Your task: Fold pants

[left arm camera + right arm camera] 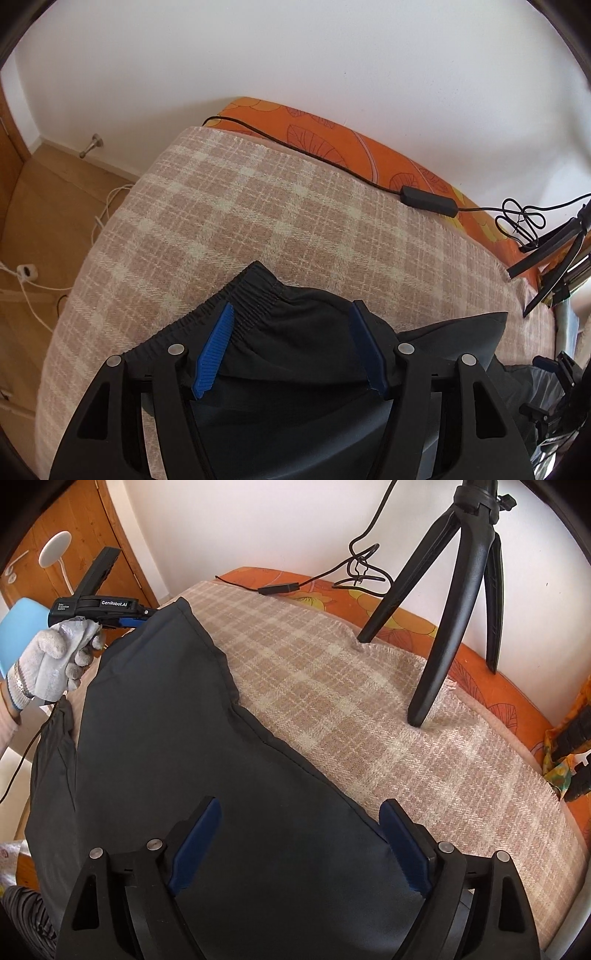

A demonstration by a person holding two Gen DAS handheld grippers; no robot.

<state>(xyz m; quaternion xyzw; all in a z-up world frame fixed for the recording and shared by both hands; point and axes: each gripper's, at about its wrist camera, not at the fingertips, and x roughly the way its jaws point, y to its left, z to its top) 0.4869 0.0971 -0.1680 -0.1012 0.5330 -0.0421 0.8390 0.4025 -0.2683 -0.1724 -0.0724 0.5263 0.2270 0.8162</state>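
Black pants [184, 746] lie on a plaid blanket [369, 716] over a bed. In the left wrist view the elastic waistband [243, 299] lies between the blue pads of my left gripper [291, 314], whose jaws stand wide apart just above the fabric. In the right wrist view my right gripper [299, 819] is open over the dark cloth near its edge, with the right pad at the hem. The left gripper [110, 609] also shows there, held by a gloved hand [55, 661] at the far corner of the pants.
A black tripod [461, 590] stands on the blanket at the back right. A black cable with an inline box [428, 199] runs along the orange patterned sheet [332, 136] by the white wall. Wooden floor with white cords [33, 273] lies to the left.
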